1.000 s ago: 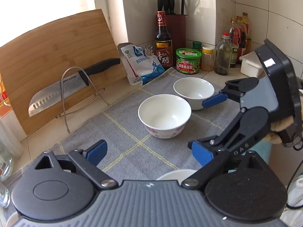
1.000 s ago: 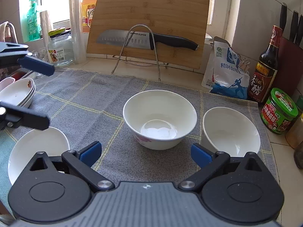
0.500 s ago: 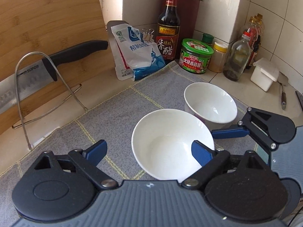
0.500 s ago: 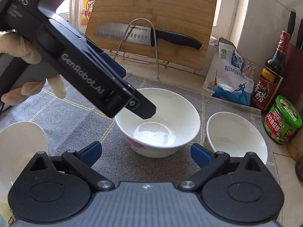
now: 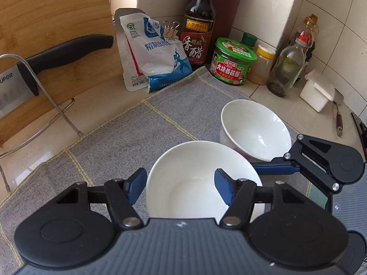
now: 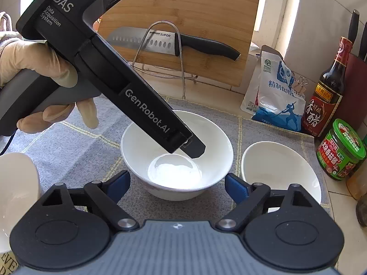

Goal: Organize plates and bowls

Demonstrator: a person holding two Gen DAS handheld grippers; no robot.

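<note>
Left gripper, fingers apart, straddling the rim of an empty white bowl; right gripper likewise open, beside a second empty bowl.

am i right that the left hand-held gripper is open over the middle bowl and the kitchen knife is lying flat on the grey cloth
Not quite. The left hand-held gripper is open over the middle bowl, but the kitchen knife is not on the grey cloth. The right wrist view shows it propped against the wooden cutting board, behind a wire stand on the counter.
</note>
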